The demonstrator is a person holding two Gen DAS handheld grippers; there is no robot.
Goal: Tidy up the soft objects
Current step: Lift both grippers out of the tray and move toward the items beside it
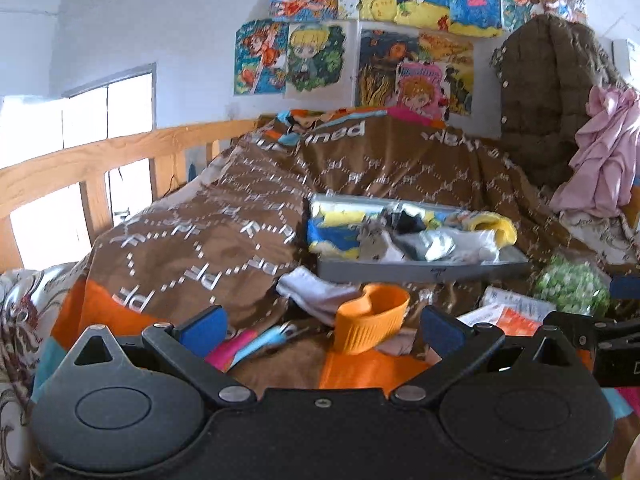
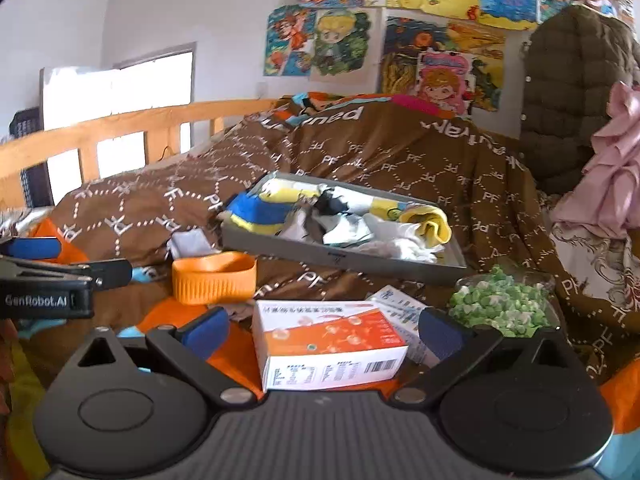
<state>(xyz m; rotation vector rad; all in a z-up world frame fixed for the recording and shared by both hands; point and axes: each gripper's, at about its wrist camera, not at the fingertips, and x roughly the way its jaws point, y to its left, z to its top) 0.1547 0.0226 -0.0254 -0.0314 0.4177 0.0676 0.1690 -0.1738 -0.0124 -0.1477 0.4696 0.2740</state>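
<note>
A grey tray (image 1: pixel 420 270) lies on the brown bedspread and holds several soft items: a blue and yellow sock (image 1: pixel 332 232), a yellow sock (image 1: pixel 494 228), and grey and white socks. It also shows in the right wrist view (image 2: pixel 340 258). A white sock (image 1: pixel 316 292) lies on the bedspread in front of the tray, also seen from the right (image 2: pixel 190 244). My left gripper (image 1: pixel 320 330) is open and empty, low over the bed before an orange cup (image 1: pixel 370 320). My right gripper (image 2: pixel 320 330) is open and empty, over an orange and white box (image 2: pixel 328 350).
A bowl of green and white pieces (image 2: pixel 500 308) sits right of the box. Pink and blue items (image 1: pixel 256 344) lie by the left gripper's left finger. A wooden bed rail (image 1: pixel 100 168) runs on the left. A brown coat (image 1: pixel 548 92) and pink cloth (image 1: pixel 604 156) hang at right.
</note>
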